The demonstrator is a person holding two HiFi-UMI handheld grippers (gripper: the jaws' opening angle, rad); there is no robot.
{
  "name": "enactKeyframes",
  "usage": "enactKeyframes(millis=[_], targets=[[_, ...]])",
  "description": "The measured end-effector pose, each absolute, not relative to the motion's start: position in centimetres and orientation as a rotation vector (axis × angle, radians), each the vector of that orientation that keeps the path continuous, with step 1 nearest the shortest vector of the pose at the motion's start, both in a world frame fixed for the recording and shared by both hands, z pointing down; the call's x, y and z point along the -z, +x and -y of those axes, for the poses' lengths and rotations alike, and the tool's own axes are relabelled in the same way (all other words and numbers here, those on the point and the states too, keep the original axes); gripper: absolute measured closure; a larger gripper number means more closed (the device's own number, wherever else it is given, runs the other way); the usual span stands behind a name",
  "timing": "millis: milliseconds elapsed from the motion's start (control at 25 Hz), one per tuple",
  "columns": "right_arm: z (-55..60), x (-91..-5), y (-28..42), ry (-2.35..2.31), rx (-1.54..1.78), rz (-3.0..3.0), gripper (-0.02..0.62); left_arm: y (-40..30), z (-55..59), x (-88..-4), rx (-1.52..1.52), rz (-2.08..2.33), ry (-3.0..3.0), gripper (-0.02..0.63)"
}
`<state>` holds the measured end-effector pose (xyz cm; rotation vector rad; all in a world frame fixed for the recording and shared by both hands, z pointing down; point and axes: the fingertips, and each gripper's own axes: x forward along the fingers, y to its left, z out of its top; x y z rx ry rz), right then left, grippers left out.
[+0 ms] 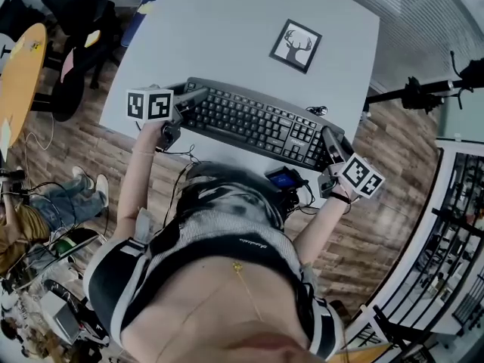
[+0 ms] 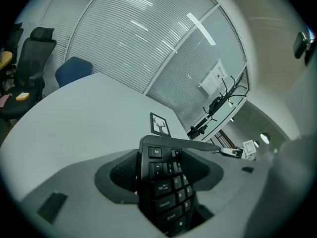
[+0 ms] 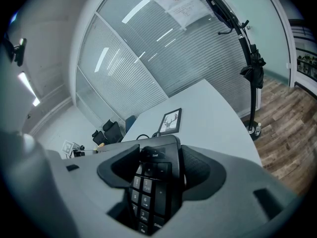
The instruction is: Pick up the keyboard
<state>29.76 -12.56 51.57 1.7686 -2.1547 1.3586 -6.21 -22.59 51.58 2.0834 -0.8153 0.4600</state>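
Matt black plastic keyboard (image 1: 257, 123), smooth matt grey table (image 1: 227, 32), wood-plank floor (image 1: 382, 233)

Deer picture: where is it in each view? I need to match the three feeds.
Head view: the deer picture lies beyond the keyboard, upper right of centre.
Left gripper view: the picture shows just above the keyboard's Esc corner, mid-frame.
Right gripper view: it shows just above the keyboard's keypad end, mid-frame.
Shared landmark: the keyboard.
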Motion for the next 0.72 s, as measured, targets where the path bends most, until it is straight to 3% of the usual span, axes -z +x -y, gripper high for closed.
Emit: enactKeyframes(millis=[720], targets=[[12.61,-51.37,29.68,1.765,-1.351,2.166,0.336,-6.3,22.58,-51.17,-0.461,0.822,2.087,0.348]])
